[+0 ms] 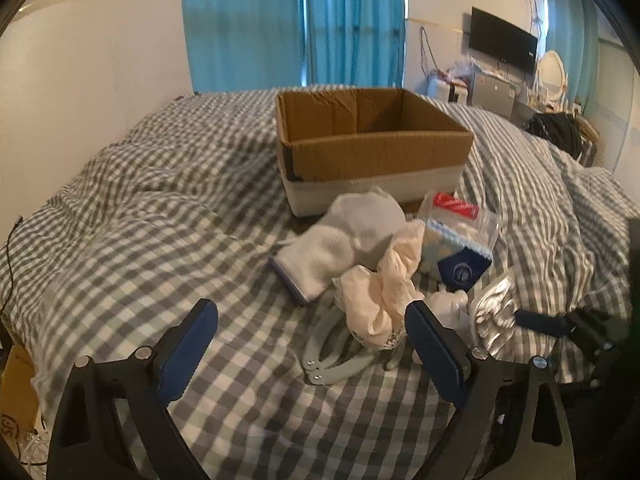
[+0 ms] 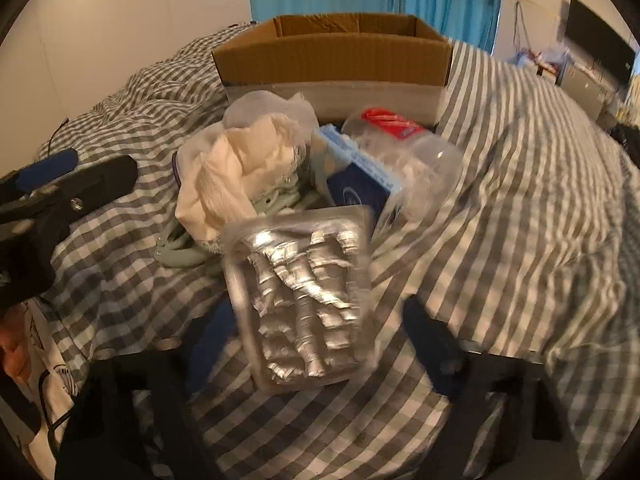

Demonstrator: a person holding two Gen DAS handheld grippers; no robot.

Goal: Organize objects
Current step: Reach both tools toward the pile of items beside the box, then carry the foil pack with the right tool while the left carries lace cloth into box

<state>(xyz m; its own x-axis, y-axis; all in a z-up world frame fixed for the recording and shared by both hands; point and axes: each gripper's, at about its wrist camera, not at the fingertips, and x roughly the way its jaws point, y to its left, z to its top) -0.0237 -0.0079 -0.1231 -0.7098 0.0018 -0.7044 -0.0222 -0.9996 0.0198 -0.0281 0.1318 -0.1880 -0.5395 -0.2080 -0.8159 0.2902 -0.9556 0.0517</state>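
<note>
Writing: none legible. The navy pouch carries a round white emblem whose text is too small to read; a cardboard piece at the lower left edge of the left view bears partial black lettering that cannot be made out.

Containers:
- Cardboard box, open-topped, white band around its base, standing on the gingham duvet at the far side of the pile. The part of its interior that shows holds nothing; its floor is out of sight.
- Clear plastic bag, lying just in front of the box, holding a red packet and a blue-edged patterned item; the navy pouch lies against it.
- Clear blister tray, filled with silver foil-wrapped pieces, nearest to the right gripper.

Loose items, heaped together before the box: white sock with a purple cuff edge; cream crumpled cloth, resting over pale green folding hangers.

Grippers:
- Left gripper, blue-padded fingers spread wide, holding nothing, with the hangers and cream cloth between and just ahead of them.
- Right gripper, blurred; fingers stand to either side of the blister tray, and whether they touch it cannot be told.
</note>
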